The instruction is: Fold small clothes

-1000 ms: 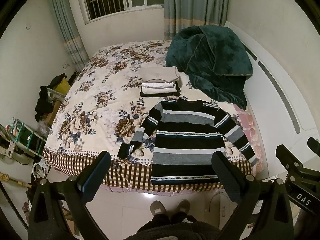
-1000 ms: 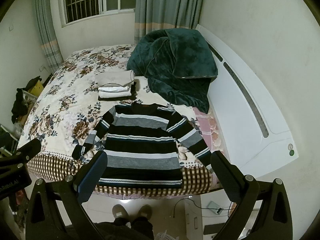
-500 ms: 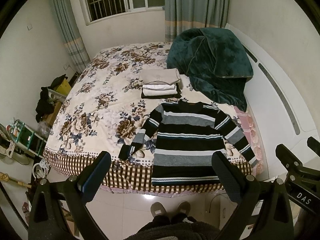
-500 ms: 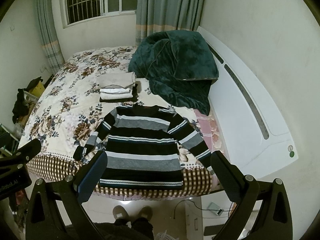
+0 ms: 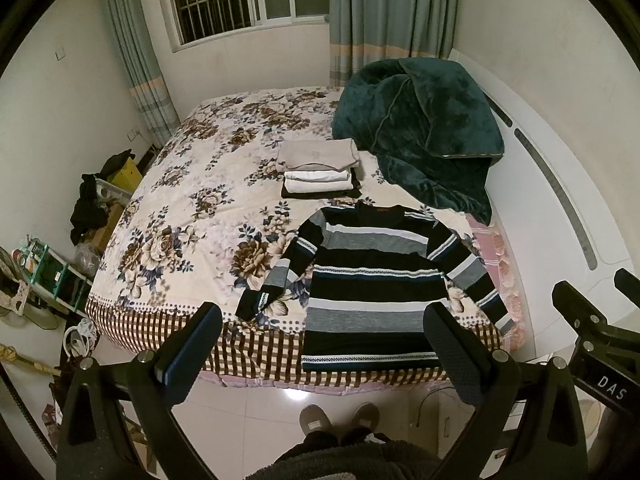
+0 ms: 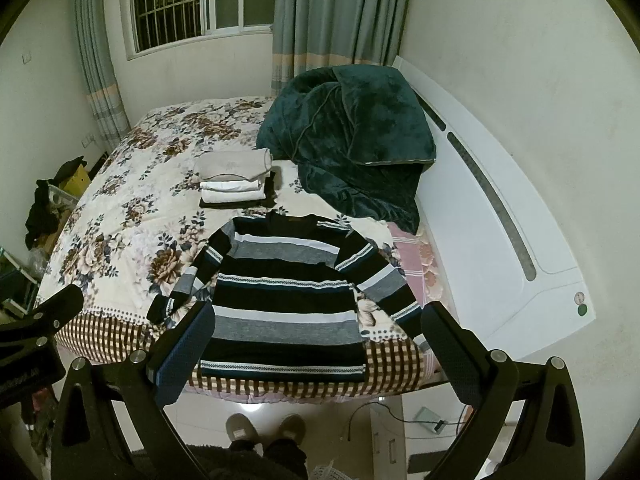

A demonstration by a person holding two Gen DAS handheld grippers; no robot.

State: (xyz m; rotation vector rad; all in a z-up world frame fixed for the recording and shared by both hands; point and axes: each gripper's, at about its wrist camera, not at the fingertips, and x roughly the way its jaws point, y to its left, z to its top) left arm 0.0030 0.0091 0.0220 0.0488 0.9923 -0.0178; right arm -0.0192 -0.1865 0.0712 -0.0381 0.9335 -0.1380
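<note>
While nothing is being gripped, these are being seen:
Sweater: striped sweater (image 5: 376, 276) is being laid flat, near the folded stack (image 5: 318, 168).
Left gripper (image 5: 320, 344): being held wide apart, empty.
Right gripper (image 6: 316, 340): likewise being held open.

Striped sweater (image 5: 372, 280): knit cloth, matt, fine patterned bands between the black, grey and white stripes. Bedspread (image 5: 192, 216): printed floral cloth, smooth, matt, checked border at the edge. Green blanket (image 5: 420, 136): plush fleece, soft nap with a faint sheen, piped edge. Folded stack (image 5: 318, 168): plain cloth, matt. Headboard (image 6: 500, 232): smooth white, slightly glossy. Floor (image 5: 280, 404): glossy tile, reflects a lamp. Left gripper (image 5: 320, 344) and right gripper (image 6: 316, 340): matt black plastic frames, bright metal screw heads; finger pads (image 6: 450, 354) dark, finely dimpled. Slippers (image 5: 316, 422): grey, felt-like.
</note>
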